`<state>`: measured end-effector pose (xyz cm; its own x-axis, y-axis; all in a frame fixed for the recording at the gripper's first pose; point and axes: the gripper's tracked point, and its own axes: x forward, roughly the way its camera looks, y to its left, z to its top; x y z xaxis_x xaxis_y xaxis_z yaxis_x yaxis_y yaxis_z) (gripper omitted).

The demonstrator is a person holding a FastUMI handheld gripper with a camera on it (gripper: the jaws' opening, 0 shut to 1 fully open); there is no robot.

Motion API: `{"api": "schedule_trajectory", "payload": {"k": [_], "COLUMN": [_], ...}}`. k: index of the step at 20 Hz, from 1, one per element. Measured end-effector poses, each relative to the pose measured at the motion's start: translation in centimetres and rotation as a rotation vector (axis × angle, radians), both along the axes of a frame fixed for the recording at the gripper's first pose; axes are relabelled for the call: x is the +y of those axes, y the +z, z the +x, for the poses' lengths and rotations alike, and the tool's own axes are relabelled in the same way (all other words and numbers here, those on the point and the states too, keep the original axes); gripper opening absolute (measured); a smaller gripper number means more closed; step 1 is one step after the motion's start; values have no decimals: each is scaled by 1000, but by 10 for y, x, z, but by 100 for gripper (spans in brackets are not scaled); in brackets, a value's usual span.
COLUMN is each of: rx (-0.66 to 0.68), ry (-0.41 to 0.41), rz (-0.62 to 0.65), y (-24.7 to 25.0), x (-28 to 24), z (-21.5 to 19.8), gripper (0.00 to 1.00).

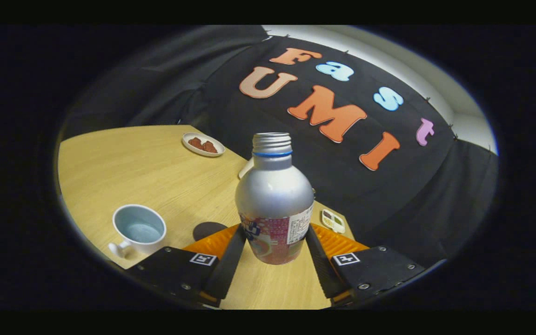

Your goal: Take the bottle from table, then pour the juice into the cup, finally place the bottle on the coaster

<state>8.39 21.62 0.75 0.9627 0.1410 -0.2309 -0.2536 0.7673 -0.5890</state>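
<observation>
Between the two fingers of the gripper stands the bottle, upright relative to the fingers, with its lower labelled body set in the gap. Both fingers lie against the bottle's sides at label height, one on each flank; the jaws are closed down to the bottle's width and appear to press on it. Bottle body is silver metal, with a blue ring below a threaded neck; no cap on the neck. The bottle's base shows against the wooden table; whether it touches the table or is held just clear of it cannot be told.

The whole scene appears tilted, table edge running diagonally behind the bottle.

On the table, to the left of the fingers, sits the cup: pale, handle toward the near side, mouth up, interior light blue; whether it holds liquid cannot be told. Cup is apart from the bottle. Between cup and bottle, just beside the left finger, lies a dark round coaster, partly hidden by that finger and bare of any object.

Farther back on the table, a small white dish with reddish-brown pieces in it. A white object is mostly hidden behind the bottle's shoulder. To the right of the bottle, beyond the right finger, lies a small white compartment tray near the table edge.
</observation>
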Motion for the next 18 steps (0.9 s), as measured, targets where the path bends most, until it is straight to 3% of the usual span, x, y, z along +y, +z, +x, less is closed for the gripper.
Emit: {"api": "schedule_trajectory", "payload": {"k": [12,18], "rx": [225,258], "ry": [-37,-45], "rz": [526,553], "y": [-48,-77], "x": [22,23], "z": [45,57], "gripper": [76,76]}}
